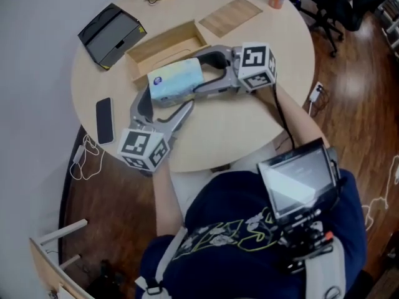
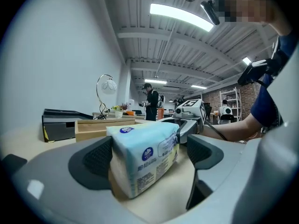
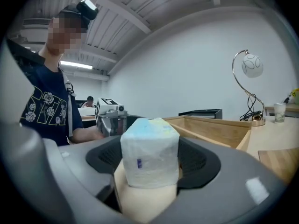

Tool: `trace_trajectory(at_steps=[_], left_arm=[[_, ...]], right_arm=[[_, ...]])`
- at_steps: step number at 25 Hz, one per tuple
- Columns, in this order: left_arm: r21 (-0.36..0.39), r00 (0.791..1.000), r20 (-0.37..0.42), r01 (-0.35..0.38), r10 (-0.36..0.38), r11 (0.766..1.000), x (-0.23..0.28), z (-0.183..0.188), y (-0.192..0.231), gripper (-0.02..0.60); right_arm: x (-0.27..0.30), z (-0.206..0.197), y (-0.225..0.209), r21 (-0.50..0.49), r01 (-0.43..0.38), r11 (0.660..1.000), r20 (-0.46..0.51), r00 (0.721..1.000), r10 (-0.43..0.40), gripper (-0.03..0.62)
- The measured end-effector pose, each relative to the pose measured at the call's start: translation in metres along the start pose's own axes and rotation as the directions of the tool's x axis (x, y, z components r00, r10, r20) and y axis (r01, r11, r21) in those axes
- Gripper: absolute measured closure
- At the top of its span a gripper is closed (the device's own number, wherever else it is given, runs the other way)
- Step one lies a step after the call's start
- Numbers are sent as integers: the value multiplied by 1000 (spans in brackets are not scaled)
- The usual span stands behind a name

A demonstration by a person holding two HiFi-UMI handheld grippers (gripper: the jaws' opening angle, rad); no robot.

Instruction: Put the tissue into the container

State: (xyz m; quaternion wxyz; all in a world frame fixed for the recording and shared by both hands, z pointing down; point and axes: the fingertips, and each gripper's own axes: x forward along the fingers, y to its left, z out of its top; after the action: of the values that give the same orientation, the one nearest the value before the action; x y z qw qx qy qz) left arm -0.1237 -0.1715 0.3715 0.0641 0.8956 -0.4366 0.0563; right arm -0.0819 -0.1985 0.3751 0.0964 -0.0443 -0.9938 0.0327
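Writing: the tissue pack (image 2: 142, 160) has a round blue badge and small print on its side. The print is too tiny to read.
Look: a soft, puffy block in shiny wrap, pale blue on top, white and a bit yellow lower down.
Place: it lies on the round table (image 1: 237, 123), just beside the wooden box (image 1: 163, 45), not in it.
Left claw (image 2: 149, 157): open around the pack. One pad touches it, and there is a gap at the other pad.
Right claw (image 3: 152, 160): squeezing the end of the pack between both pads.
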Motion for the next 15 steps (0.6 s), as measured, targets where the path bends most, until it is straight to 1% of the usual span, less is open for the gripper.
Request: trace_trajectory(at_steps=[1, 3, 5, 11, 13, 15], left_arm=[[-3, 1000, 2, -25, 25, 1000, -2, 0, 4, 113], [-7, 997, 3, -83, 83, 997, -7, 0, 14, 238], [-12, 994, 5, -105, 105, 994, -10, 0, 17, 247], [-24, 991, 17, -130, 130, 991, -17, 0, 8, 261], [-39, 989, 53, -138, 140, 990, -23, 8, 2, 264], [-21, 984, 99, -149, 151, 989, -29, 30, -3, 264]], right_arm=[[0, 0, 0, -1, 2, 1000, 2, 1000, -2, 245], [-1, 2, 1, -3, 9, 1000, 10, 1000, -9, 254], [0, 4, 3, -4, 15, 1000, 18, 1000, -15, 260], [-2, 3, 14, 1, 27, 1000, 21, 999, -27, 267], [-5, 10, 20, 10, 13, 1000, 39, 999, -14, 267], [-10, 30, 25, -21, 2, 1000, 57, 998, -1, 267]])
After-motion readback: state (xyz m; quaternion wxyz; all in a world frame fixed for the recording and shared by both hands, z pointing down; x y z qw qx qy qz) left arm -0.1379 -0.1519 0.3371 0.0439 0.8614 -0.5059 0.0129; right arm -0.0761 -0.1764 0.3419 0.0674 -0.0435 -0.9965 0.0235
